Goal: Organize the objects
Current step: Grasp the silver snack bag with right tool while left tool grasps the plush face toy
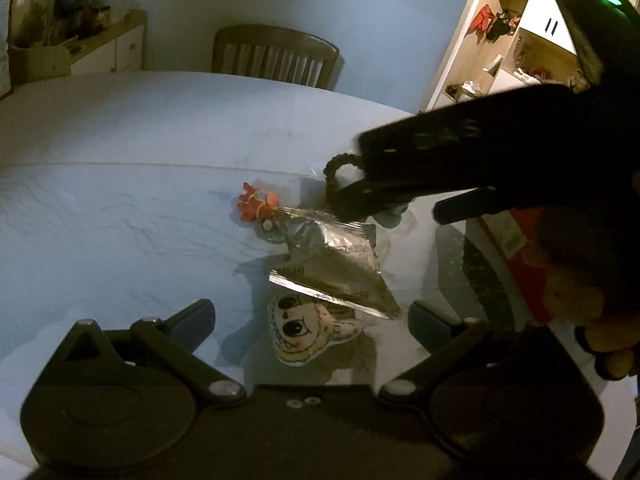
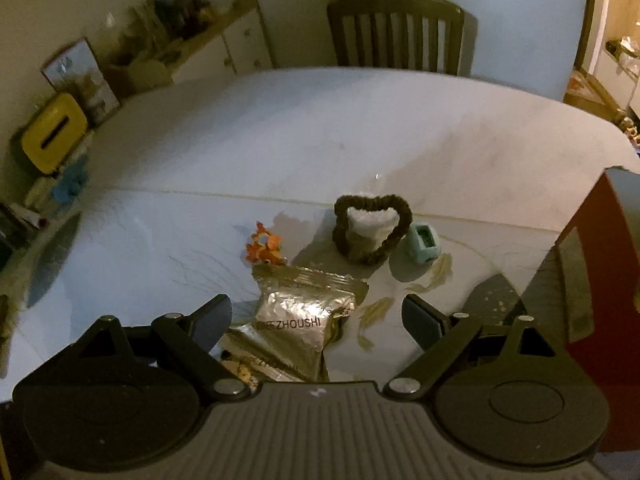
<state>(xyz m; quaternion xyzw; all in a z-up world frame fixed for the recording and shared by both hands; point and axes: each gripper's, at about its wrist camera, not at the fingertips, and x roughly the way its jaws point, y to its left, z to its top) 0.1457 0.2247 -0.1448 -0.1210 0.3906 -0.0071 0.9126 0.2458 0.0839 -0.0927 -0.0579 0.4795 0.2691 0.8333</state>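
Two foil packets here, one stacked partly over the other: the upper foil packet (image 2: 308, 312) reads ZHOUSHI and lies between my right fingers; the lower foil packet (image 2: 256, 354) pokes out beneath it; both lie on the bench (image 2: 280, 140). One orange toy figure (image 2: 264, 246) sits just beyond them; one dark hair scrunchie (image 2: 372, 226) rings a white fluffy thing; one small teal piece (image 2: 423, 243) stands touching the scrunchie's right side.

My right hand-held gripper (image 2: 318, 318) is spread wide, fingers either side of the top packet, touching nothing I can make out; my left hand-held gripper (image 1: 312, 316) is just as wide and holds nothing, hovering over the pile.

The left view gives me what the right one misses: one flat cartoon-face patch (image 1: 298, 330) tucked under the packets' near edge, and the right hand-held gripper's body reaching in from the right, covering most of the scrunchie; it also shows an open shelf unit (image 1: 500, 36) at the back. The right view alone shows one yellow box (image 2: 52, 132) at the bench's left edge; one wooden chair (image 2: 396, 32) stands behind the bench in both.
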